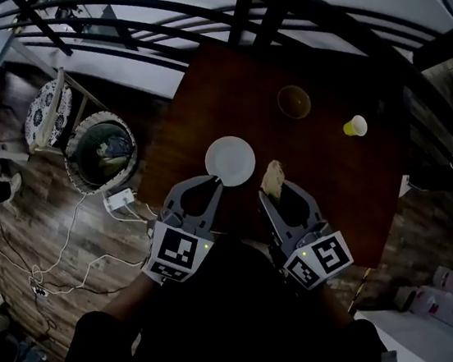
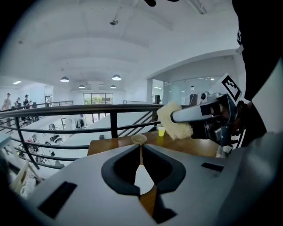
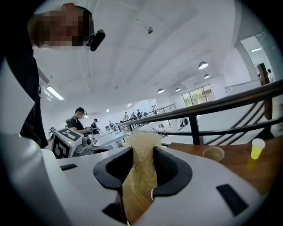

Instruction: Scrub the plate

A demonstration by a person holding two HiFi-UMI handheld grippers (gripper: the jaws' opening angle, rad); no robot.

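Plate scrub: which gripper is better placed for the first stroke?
Right. The right gripper is shut on the sponge, just beside the plate. The left gripper carries no sponge; its jaws sit together at the plate's other edge.

On the table [image 1: 230, 84], the plate [image 1: 230, 161] lay toward the near side, with the bowl [image 1: 293, 102] behind it to the right and the cup [image 1: 355, 126] further right, toward the table's right edge. The left tongs [image 1: 195, 188] hung at the plate's near-left rim, and the right tongs [image 1: 284, 191], beside them to the right, held the sponge [image 1: 272, 176] between their jaws just right of the plate. Behind the table ran the railing [image 1: 149, 29], and left of the table, on the floor [image 1: 26, 227], stood a basket [image 1: 127, 135] with a power strip [image 1: 118, 201] and cables [image 1: 64, 264] before it.
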